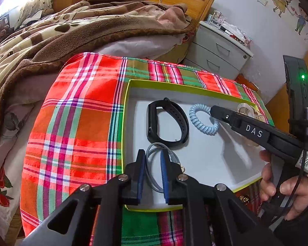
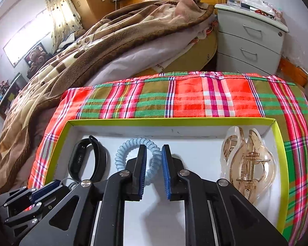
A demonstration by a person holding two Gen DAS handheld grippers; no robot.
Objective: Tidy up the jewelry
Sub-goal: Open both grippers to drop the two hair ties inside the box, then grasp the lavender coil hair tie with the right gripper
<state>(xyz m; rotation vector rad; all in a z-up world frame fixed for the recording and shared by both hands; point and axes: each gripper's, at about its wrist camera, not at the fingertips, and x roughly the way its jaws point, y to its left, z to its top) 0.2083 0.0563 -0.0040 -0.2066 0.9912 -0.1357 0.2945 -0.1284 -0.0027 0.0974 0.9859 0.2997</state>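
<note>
- The left gripper (image 1: 152, 176) hangs low over the near corner of the shallow white box with a lime-green rim (image 1: 126, 110). Its blue-padded fingers (image 1: 141, 176) are spread, one strand of the grey cord loop with a small gold charm (image 1: 154, 157) lying between them. Closing gently on both strands and lifting straight up would likely keep the loop from slipping.
- The right gripper (image 2: 154, 172) has its fingers spread astride the pale-blue coiled hair tie (image 2: 123, 153) without pinching it. To grip it, centre on the coil's near arc.
- Left of that lies the black rubber fitness band (image 1: 167, 123); at the box's right end, the clear amber claw hair clip (image 2: 248, 164).
- The box sits on a red-and-green plaid cloth (image 1: 76, 110) covering the tabletop.
- Beyond are a bed with a brown fleece blanket (image 2: 92, 47), a grey drawer nightstand (image 2: 250, 34) and a curtained window.
</note>
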